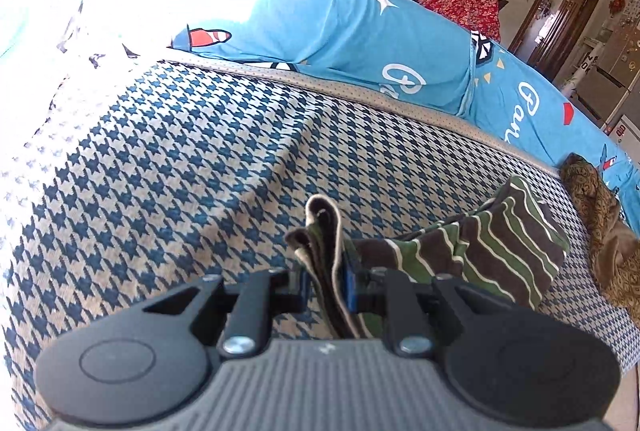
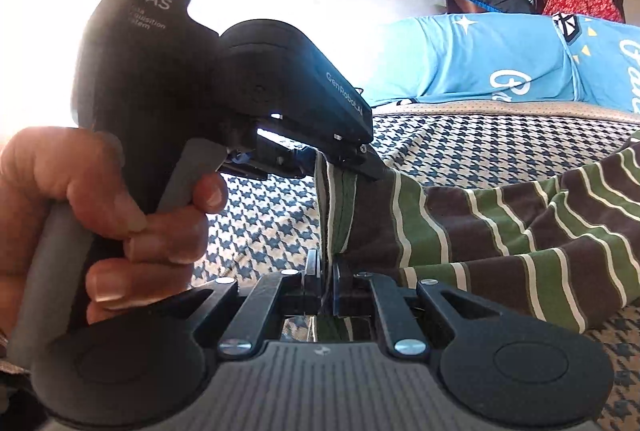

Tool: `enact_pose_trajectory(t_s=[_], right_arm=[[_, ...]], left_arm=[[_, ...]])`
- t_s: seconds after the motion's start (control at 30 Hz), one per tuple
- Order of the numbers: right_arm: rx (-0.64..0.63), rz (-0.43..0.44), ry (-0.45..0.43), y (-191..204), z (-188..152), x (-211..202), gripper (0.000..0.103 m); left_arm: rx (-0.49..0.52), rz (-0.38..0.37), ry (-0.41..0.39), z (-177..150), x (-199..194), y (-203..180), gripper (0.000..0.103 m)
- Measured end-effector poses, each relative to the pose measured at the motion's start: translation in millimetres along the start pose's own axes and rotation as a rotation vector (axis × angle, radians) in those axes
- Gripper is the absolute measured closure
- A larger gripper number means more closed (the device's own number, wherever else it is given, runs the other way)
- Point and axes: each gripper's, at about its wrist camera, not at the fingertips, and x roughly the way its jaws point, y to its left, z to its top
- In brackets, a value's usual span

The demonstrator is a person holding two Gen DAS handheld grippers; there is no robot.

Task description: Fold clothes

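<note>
1. My left tongs (image 1: 326, 289) clamp a bunched edge of the striped shirt (image 1: 496, 247); the rest trails across the houndstooth bed (image 1: 180, 159).
2. My right tongs (image 2: 326, 277) pinch the same edge just beside the left (the two grips nearly touch), with my hand (image 2: 108, 215) squeezing the left trigger.
3. To fold well, I judge both grips should stay firm and level, so the hem hangs straight.
4. I would spread the tongs apart first to pull the edge taut, since the cloth is bunched.
5. Steer clear of the brown garment (image 1: 600, 231) nearby.
</note>
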Motion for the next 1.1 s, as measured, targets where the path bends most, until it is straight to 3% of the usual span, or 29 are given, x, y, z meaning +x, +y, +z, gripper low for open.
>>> enact_pose_trajectory(t_s=[0.17, 0.2, 0.23, 0.3, 0.4, 0.6, 0.83, 1.1], right_arm=[[-0.037, 0.063, 0.037, -1.3, 16.3, 24.0, 0.093], [-0.036, 0.078, 0.053, -3.4, 17.0, 27.1, 0.092], [-0.035, 0.092, 0.068, -5.4, 17.6, 30.1, 0.092], [-0.042, 0.119, 0.108, -8.0, 16.4, 30.1, 0.082], [-0.079, 0.107, 0.109, -7.3, 10.5, 16.9, 0.078], [-0.102, 0.0, 0.093, -26.6, 8.0, -1.1, 0.077], [-0.038, -0.128, 0.098, -50.7, 7.5, -10.7, 0.077], [-0.056, -0.199, 0.09, -78.8, 22.7, 10.9, 0.077]], left_arm=[[-0.018, 0.133, -0.009, 4.6, 4.8, 16.6, 0.085], [-0.026, 0.144, -0.009, 5.1, 5.7, 19.7, 0.081], [-0.037, 0.15, -0.009, 5.6, 6.7, 22.8, 0.079], [-0.048, 0.145, -0.012, 5.9, 7.3, 25.6, 0.076], [-0.034, 0.116, -0.006, 2.5, 7.6, 21.3, 0.067], [-0.041, 0.036, 0.039, -4.2, 16.3, 9.5, 0.061], [-0.051, 0.024, 0.096, -10.9, 32.4, 1.7, 0.055], [-0.058, 0.026, 0.13, -17.1, 42.9, -4.4, 0.053]])
